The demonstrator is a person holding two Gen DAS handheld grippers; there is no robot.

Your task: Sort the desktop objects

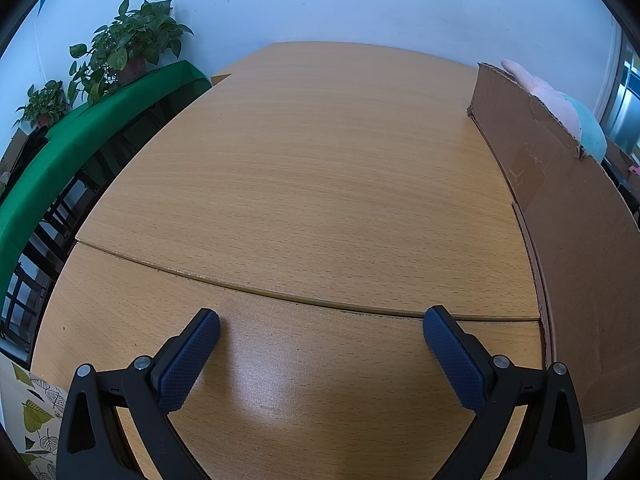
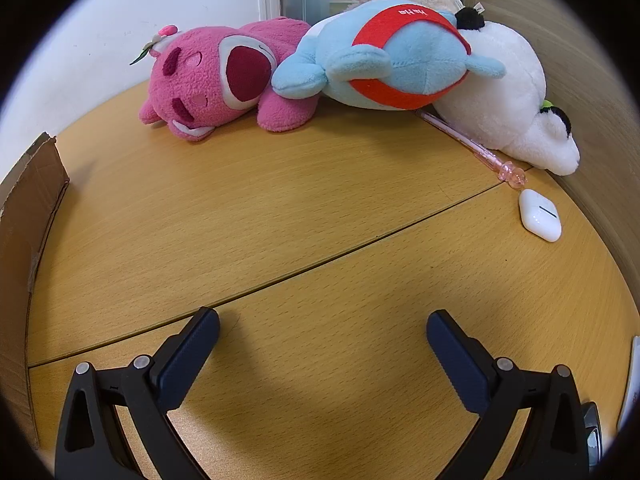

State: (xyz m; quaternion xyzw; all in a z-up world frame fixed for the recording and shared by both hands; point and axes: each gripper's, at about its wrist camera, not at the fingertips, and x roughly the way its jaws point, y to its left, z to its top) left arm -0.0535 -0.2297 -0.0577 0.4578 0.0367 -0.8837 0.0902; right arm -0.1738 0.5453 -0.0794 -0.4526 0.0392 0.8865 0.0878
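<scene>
In the right wrist view a pink plush bear (image 2: 208, 80), a blue and red plush (image 2: 392, 56) and a white plush (image 2: 516, 116) lie at the far edge of the wooden desk (image 2: 280, 220). A pink pen (image 2: 476, 146) lies by the white plush, and a white earbud case (image 2: 540, 216) lies just beyond its tip at the right. My right gripper (image 2: 322, 328) is open and empty, well short of them. My left gripper (image 1: 322, 326) is open and empty over bare desk (image 1: 312, 184).
A cardboard box (image 1: 560, 216) stands along the desk's right side in the left wrist view, with plush showing above its rim; its flap (image 2: 28, 200) shows at the left of the right wrist view. Potted plants (image 1: 128, 48) and a green cloth (image 1: 80, 136) are at the left.
</scene>
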